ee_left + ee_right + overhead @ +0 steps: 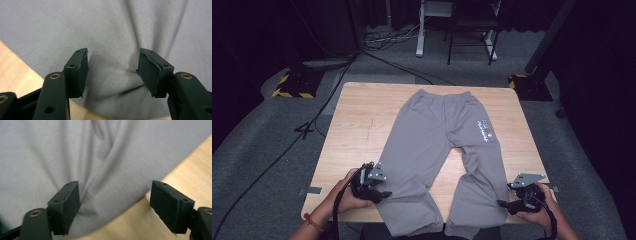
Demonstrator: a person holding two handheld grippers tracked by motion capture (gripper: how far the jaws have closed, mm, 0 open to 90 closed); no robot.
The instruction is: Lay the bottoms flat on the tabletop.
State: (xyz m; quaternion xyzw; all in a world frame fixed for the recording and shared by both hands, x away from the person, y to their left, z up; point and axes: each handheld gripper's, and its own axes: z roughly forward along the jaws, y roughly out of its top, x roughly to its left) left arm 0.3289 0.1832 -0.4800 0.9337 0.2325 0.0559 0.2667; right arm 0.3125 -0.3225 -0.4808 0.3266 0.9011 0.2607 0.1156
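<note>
Grey sweatpants lie flat on the wooden table, waistband at the far side, both leg ends hanging over the near edge. A small coloured print marks the right hip. My left gripper sits at the outer edge of the left leg near the cuff. Its jaws stand open over wrinkled grey cloth, with bare wood at the side. My right gripper rests at the outer edge of the right leg, open over the cloth's edge and the wood.
Bare tabletop lies on both sides of the pants. Beyond the table are a grey carpet with black cables, two stand bases with yellow-black stripes, and white desk legs at the back.
</note>
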